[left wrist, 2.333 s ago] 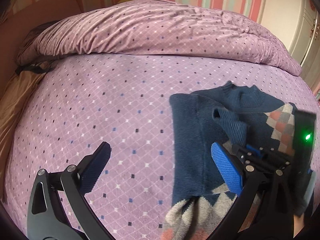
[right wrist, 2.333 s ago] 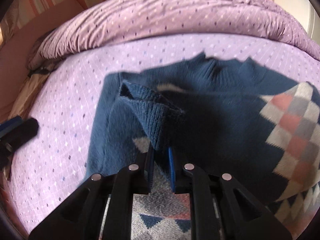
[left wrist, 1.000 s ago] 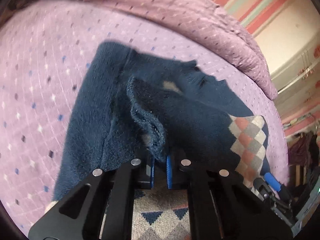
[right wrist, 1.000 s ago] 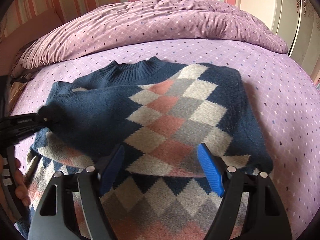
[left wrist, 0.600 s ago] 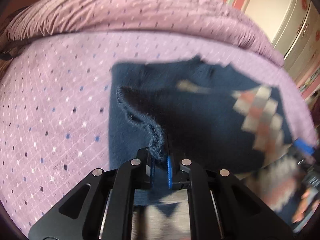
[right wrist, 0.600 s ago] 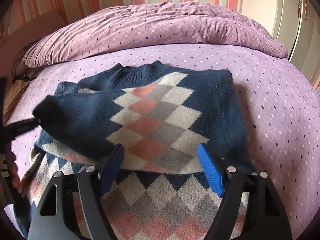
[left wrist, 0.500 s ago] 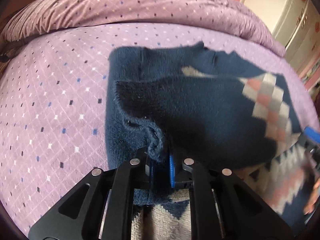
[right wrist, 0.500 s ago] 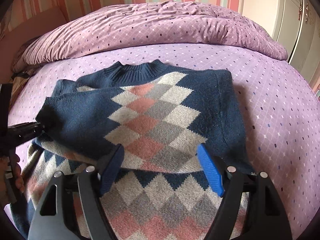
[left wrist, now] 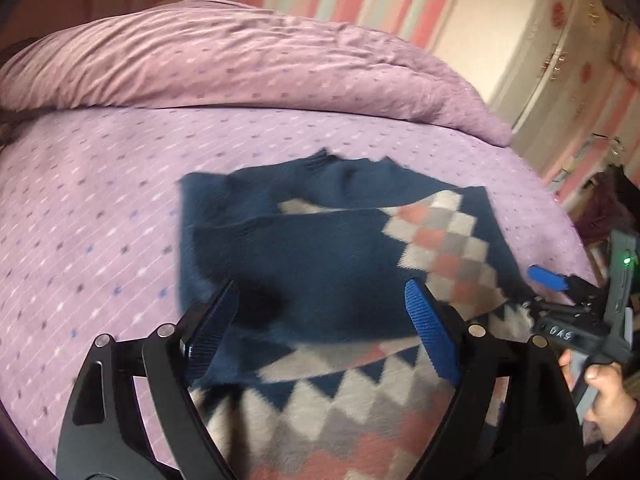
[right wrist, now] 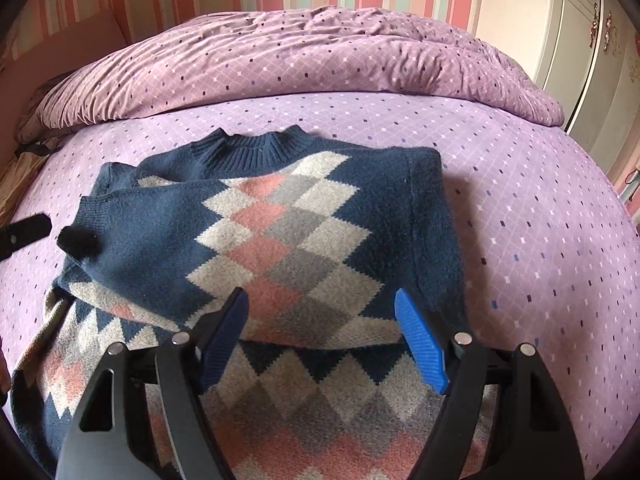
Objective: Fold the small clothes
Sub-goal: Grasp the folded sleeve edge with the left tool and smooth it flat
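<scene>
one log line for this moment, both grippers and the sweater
left gripper: open, empty | right gripper: open, empty | sweater: on bed, sleeve folded across front

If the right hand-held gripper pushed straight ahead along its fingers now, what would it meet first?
Most likely the sweater: the open right hand-held gripper points at its folded argyle front, with nothing between. Height above the knit is unclear, so first contact could fall nearer the collar.
</scene>
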`<control>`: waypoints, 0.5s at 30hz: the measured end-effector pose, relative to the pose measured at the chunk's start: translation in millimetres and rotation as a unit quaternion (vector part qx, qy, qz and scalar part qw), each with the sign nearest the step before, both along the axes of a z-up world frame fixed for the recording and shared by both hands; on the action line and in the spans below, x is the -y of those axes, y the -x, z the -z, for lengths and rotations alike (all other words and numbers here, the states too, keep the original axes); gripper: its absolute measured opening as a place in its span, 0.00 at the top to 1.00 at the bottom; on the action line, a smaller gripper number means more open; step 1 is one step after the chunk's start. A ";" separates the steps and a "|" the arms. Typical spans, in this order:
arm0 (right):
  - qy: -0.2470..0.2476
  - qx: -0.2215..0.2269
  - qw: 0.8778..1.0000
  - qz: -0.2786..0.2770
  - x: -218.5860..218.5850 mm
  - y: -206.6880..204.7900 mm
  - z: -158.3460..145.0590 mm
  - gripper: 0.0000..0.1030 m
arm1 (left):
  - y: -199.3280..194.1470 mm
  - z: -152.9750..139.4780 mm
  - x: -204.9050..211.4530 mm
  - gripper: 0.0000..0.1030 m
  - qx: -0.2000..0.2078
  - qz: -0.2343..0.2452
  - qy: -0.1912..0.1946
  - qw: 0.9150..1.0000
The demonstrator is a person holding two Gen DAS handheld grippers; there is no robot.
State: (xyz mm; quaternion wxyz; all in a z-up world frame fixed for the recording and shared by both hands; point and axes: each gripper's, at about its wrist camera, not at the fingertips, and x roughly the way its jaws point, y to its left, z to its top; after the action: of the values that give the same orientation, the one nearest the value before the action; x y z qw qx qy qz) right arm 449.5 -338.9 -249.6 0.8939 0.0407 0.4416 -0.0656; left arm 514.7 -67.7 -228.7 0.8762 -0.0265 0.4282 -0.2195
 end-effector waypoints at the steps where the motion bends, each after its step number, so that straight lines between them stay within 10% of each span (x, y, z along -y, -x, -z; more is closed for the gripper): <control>1: 0.000 -0.001 1.000 0.001 0.7 0.7 0.8 0.26 | -5.3 6.7 2.1 0.18 -0.008 -0.002 -0.011 1.000; 5: 0.002 -0.001 1.000 0.002 2.2 5.1 1.3 0.26 | -25.2 56.8 3.0 0.25 -0.092 -0.020 -0.042 0.995; 15: -0.047 0.011 0.999 -0.003 38.9 -5.4 0.4 0.28 | -14.8 54.2 5.9 0.26 -0.080 -0.054 -0.097 0.991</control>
State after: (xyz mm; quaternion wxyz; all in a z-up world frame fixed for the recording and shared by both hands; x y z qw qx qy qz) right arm 454.9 -377.8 -249.9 0.8959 0.0817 0.4347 -0.0419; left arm 529.5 -73.5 -282.9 0.8482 0.0178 0.5140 -0.1266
